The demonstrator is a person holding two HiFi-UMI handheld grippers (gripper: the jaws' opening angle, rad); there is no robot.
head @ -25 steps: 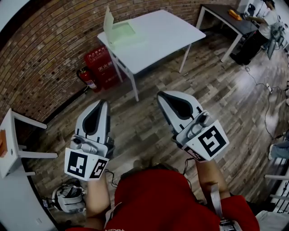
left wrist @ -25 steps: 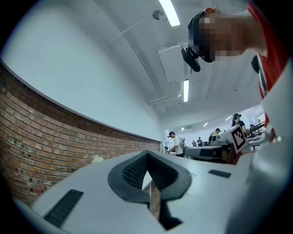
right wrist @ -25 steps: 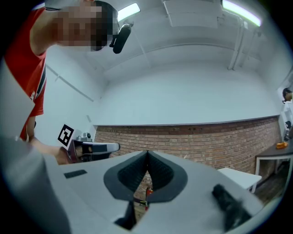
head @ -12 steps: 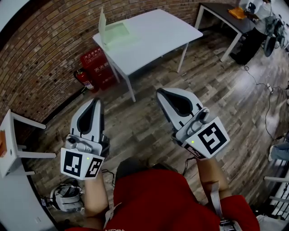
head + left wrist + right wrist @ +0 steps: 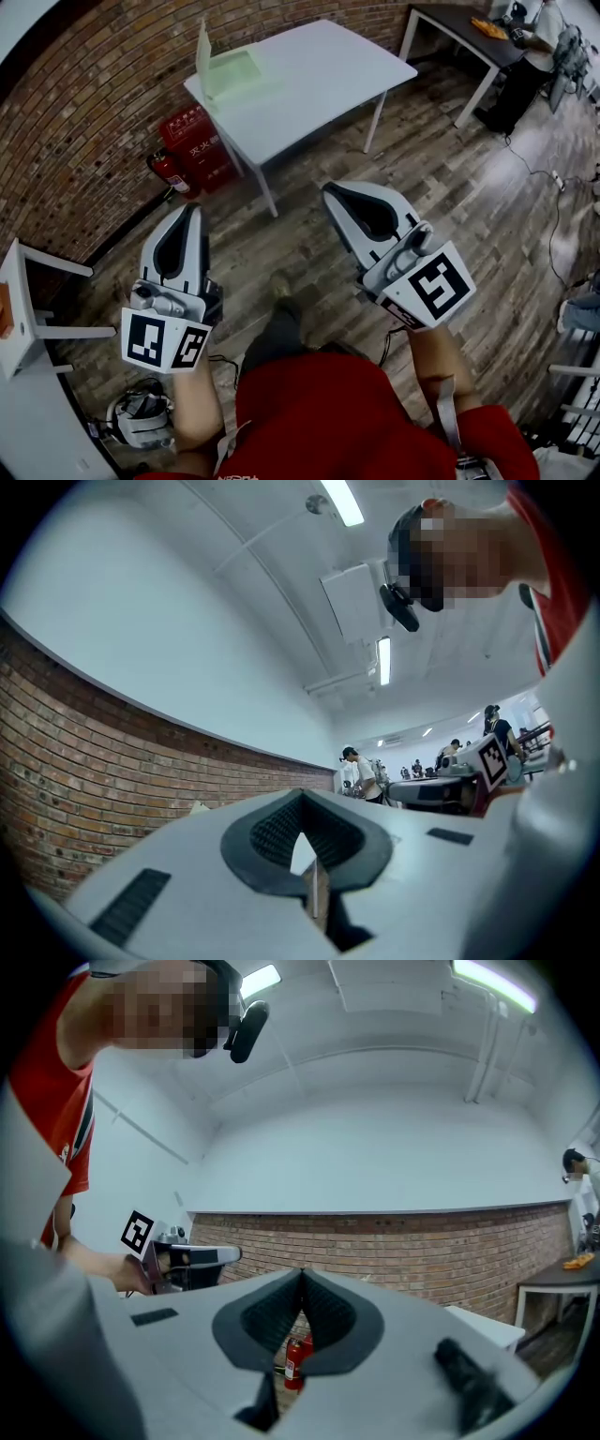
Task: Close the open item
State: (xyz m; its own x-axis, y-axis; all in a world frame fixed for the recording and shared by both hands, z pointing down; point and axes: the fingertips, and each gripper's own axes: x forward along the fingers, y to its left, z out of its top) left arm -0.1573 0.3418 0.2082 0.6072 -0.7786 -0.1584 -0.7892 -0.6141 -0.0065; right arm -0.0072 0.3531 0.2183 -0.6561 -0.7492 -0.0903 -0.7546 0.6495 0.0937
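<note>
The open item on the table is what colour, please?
The item is pale green, its raised lid whitish; best in head view.

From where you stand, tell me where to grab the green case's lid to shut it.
Pinch the lid by its free top edge, from above. In the head view it stands nearly upright at the left edge of the base, flat on the table, so that edge probably offers both faces. Open the shut left gripper first.
</note>
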